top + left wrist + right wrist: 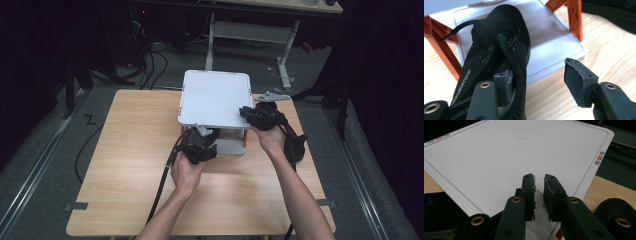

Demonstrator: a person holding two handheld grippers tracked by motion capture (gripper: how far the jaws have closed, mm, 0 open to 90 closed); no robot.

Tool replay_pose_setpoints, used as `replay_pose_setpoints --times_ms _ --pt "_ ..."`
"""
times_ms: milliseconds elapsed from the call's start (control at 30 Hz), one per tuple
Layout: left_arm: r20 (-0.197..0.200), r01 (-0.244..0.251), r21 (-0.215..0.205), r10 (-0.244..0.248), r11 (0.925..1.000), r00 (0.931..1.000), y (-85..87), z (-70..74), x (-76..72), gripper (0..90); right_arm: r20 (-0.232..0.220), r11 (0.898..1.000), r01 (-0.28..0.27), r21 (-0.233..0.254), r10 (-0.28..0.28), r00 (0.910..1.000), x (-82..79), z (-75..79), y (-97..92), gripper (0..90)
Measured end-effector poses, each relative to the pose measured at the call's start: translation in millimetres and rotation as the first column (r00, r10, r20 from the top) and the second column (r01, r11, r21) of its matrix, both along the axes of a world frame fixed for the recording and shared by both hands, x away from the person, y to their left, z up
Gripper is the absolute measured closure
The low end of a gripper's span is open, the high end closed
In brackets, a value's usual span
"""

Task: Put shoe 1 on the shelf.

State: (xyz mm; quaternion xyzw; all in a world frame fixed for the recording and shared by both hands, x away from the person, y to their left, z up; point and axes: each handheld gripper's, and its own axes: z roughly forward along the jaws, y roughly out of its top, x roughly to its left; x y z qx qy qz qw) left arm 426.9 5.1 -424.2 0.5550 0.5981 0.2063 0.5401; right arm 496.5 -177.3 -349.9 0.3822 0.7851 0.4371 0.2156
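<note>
Because the black shoe (499, 47) lies toe-first on the rack's (216, 97) lower shelf, the left gripper (537, 80) stands open, one jaw inside its collar; the right gripper (539, 195), nearly closed on nothing, rests over the top shelf, likely steadying it.

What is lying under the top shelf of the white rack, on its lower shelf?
A black shoe with laces lies on the lower shelf, between the orange legs. The top shelf covers that level from above, so the shoe's far end cannot be seen.

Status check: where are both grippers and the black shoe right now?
Left gripper open, one jaw inside black shoe on lower shelf. Right gripper nearly shut, empty, over rack top. Nothing blocking.
</note>
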Motion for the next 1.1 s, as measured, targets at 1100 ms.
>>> replay_pose_setpoints --times_ms 1100 --pt "0.051 0.09 0.039 -0.092 0.9952 0.9945 73.3 27.4 -48.8 29.4 0.004 1.0 0.002 -0.001 -0.002 1.0 -0.1 -0.4 0.2 78.8"
